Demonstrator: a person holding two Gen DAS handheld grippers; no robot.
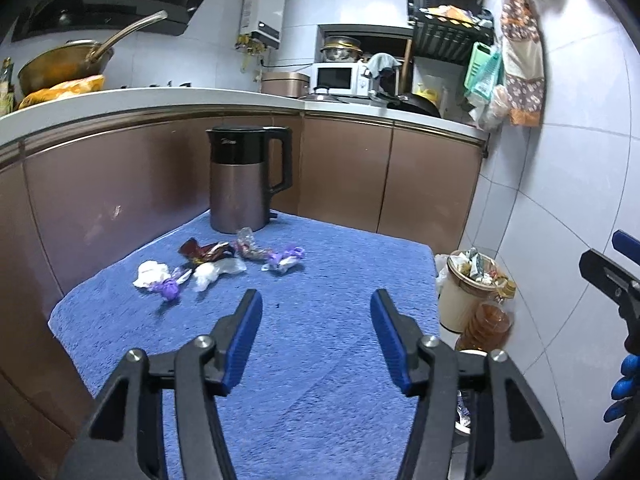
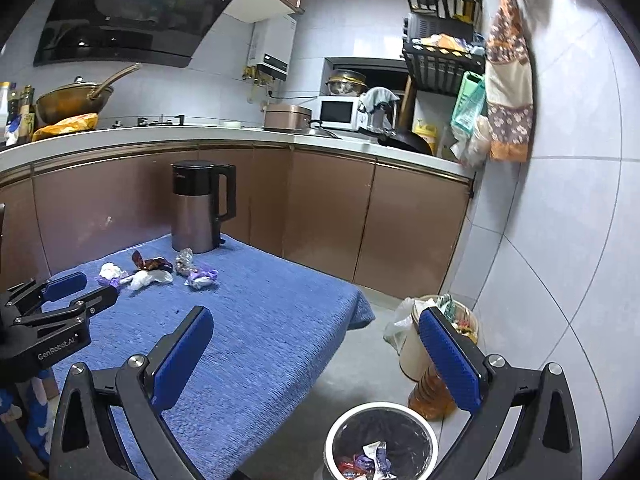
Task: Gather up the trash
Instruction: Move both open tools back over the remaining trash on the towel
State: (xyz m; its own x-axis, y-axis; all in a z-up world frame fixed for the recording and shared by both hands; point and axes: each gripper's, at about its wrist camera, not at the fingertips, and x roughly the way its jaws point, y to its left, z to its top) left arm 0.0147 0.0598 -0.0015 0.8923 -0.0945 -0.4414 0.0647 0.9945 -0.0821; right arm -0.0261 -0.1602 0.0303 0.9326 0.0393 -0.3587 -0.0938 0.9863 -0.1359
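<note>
We locate the candy wrappers [image 1: 218, 266] in a row across the bench [image 1: 320, 360], centre-left of frame, ahead of the left hand-held gripper [image 1: 316, 304] — jaws apart, empty. The right hand-held gripper [image 2: 316, 320] — wide, empty — lies farther.

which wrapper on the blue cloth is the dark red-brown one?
The foil wrapper at the back of the cluster, nearest the kettle. The others are white, purple or clear.
</note>
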